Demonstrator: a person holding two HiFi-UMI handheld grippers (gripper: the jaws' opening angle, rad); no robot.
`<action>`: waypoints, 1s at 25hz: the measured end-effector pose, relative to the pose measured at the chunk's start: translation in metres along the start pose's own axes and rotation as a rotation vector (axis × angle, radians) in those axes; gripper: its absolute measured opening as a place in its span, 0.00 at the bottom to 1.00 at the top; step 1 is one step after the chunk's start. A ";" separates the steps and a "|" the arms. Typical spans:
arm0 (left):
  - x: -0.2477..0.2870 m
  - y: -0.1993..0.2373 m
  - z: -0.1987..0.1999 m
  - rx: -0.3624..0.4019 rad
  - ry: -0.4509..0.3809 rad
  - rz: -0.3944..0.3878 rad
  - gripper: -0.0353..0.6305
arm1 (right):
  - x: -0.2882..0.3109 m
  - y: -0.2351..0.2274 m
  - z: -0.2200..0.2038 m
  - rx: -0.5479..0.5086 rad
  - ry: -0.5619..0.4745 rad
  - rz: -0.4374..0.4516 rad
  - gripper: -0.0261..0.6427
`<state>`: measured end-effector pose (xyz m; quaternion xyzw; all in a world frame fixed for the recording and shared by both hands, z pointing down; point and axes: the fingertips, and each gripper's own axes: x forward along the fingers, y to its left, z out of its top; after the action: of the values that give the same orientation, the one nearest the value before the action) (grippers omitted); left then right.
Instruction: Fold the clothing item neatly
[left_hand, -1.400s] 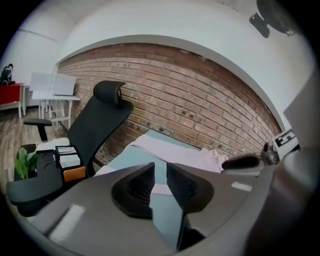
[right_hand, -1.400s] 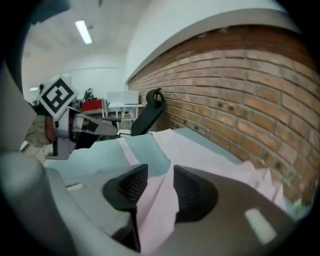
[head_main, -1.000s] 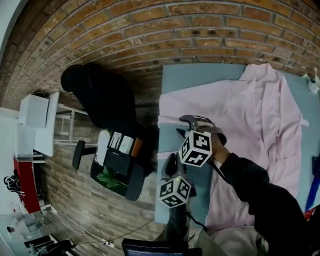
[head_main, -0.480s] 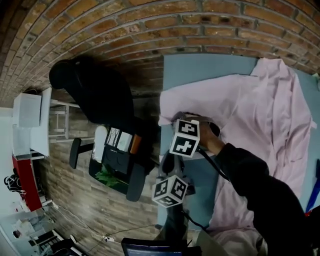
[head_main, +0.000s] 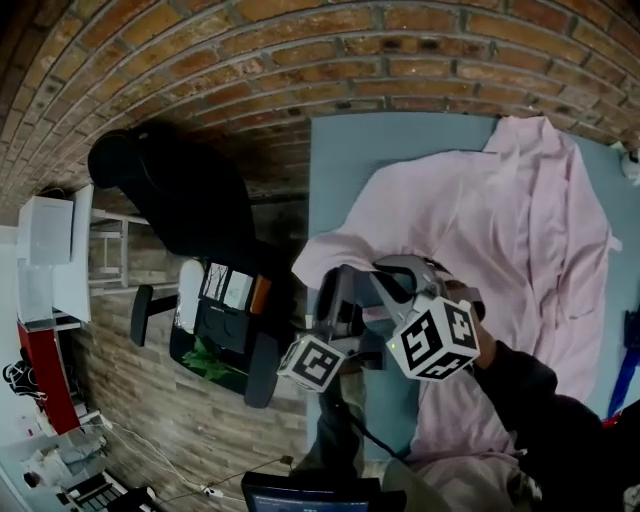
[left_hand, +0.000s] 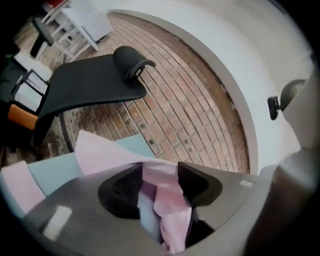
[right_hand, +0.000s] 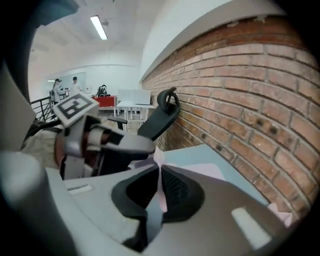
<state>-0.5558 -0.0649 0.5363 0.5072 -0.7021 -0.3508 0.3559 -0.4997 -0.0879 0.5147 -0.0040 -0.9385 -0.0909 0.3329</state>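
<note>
A pale pink shirt (head_main: 500, 220) lies spread on the blue-grey table (head_main: 340, 150). Its near left corner is lifted off the table and bulges past the table's left edge. Both grippers meet at that raised corner. My right gripper (head_main: 385, 275) (right_hand: 160, 175) is shut on a thin edge of the pink cloth. My left gripper (head_main: 335, 292) (left_hand: 159, 172) is just to its left, and its jaws are opening. A bunched fold of the shirt (left_hand: 167, 200) still hangs between them.
A brick wall (head_main: 300, 60) runs along the table's far side. A black office chair (head_main: 190, 200) stands off the table's left edge, with white desks (head_main: 60, 225) beyond it. A blue object (head_main: 630, 350) shows at the right edge.
The shirt's near left corner has risen and swung left past the table edge. The right gripper's cube has dropped toward me and to the right, and the left gripper has moved up to the corner.
</note>
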 end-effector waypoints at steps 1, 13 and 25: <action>0.001 0.000 0.001 -0.035 -0.017 0.001 0.41 | -0.012 0.005 -0.004 -0.028 -0.012 -0.007 0.06; 0.008 -0.061 -0.016 0.449 0.076 -0.042 0.08 | -0.080 0.007 -0.061 0.062 -0.128 -0.152 0.17; -0.029 -0.257 -0.184 1.105 0.241 -0.693 0.08 | -0.320 0.006 -0.216 0.569 -0.087 -0.479 0.21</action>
<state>-0.2730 -0.1230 0.4043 0.8473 -0.5303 0.0258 -0.0138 -0.1149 -0.1023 0.4804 0.3046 -0.9139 0.0982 0.2499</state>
